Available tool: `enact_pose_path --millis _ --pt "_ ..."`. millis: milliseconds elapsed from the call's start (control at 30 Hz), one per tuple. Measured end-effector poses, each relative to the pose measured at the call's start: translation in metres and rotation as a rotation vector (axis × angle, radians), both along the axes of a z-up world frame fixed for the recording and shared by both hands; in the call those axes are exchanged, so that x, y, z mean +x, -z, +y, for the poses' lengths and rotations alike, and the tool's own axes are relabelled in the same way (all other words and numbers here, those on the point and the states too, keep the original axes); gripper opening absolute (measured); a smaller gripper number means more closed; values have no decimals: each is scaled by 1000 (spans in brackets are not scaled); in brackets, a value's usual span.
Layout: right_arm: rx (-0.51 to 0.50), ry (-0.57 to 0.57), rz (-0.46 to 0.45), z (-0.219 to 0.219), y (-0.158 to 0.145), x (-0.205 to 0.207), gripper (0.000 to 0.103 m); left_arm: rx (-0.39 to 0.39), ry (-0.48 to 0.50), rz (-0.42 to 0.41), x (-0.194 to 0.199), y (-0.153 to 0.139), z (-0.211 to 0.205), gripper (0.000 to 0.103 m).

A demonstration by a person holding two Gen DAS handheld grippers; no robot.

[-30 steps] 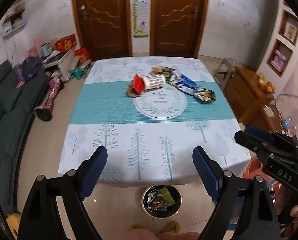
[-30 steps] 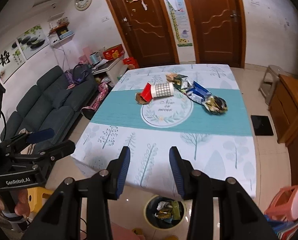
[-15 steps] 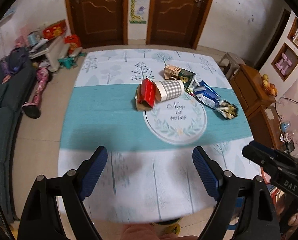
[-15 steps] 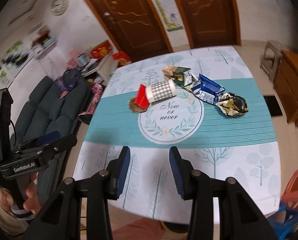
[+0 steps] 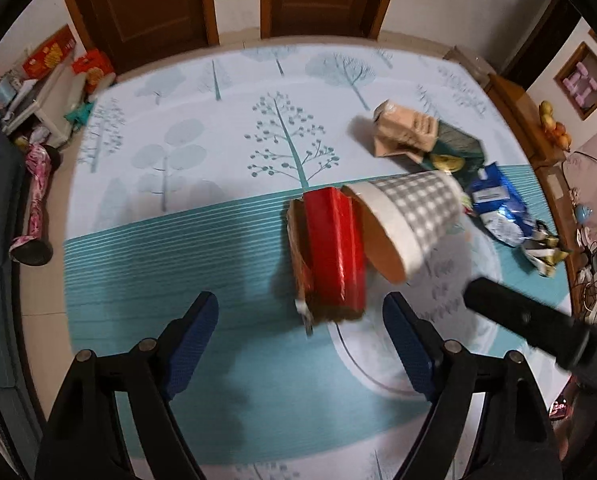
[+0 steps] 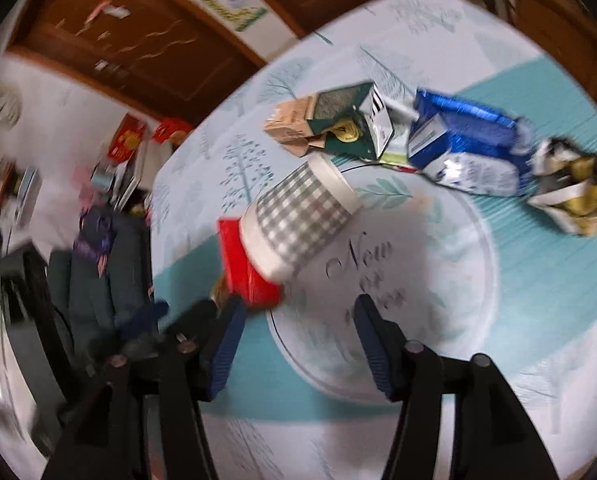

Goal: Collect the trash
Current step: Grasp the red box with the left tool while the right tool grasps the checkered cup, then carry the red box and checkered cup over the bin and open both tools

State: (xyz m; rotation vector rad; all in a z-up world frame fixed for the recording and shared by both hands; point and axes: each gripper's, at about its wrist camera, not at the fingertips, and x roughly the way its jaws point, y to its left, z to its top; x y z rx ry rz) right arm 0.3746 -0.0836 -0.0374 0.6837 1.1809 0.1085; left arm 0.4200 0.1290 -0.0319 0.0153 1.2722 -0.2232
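On the tabletop (image 5: 146, 248), covered by a white cloth with tree prints and a teal band, the trash lies in a loose row from the centre of the left wrist view toward the right edge. A red wrapper (image 5: 334, 252) sits at centre over a torn brown piece, touching the mouth of a grey checked paper cup (image 5: 410, 220) that lies on its side. Above and to the right lie a tan carton (image 5: 404, 132), a dark green packet (image 5: 456, 152), a blue foil bag (image 5: 498, 208) and a crumpled gold-and-black wrapper (image 5: 542, 248).

The left gripper (image 5: 300, 344) fills the lower frame, its jaws spread wide and closing slightly, with nothing between them; the red wrapper lies just above the gap. In the blurred right wrist view the right gripper (image 6: 296, 348) shows at the bottom, jaws opening and empty, over the round printed motif (image 6: 438, 280). There the cup sits left of centre and the red wrapper at its lower left, just above the left blue pad. Part of the other gripper shows at each view's edge.
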Motion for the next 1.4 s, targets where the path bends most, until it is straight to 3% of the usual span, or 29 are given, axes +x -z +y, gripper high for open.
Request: enact_pose_path --millis 67,333,433,600,800,867,1000,1200,1400 --pt "41 49 16 0 10 13 67 -2 12 13 8 11 -1 82" --pt "109 199 100 5 46 46 68 -33 24 54 23 35 0 82" --pt "135 238 81 5 50 48 67 -53 24 71 30 40 1 82" --pt "93 254 63 -2 44 37 48 -86 22 103 38 48 0 81" --pt "60 281 30 -29 34 5 30 -108 12 133 47 56 -8 62" --pt "29 279 30 -36 31 -5 30 -117 20 125 47 55 -13 45" --pt "-12 257 17 -46 23 -26 29 -94 20 111 47 53 -22 36" --pt "-83 192 -23 -53 3 -58 27 -89 36 80 8 31 -33 34" --pt "-123 91 -66 -64 -21 -112 27 -113 57 22 -67 -12 -50 34"
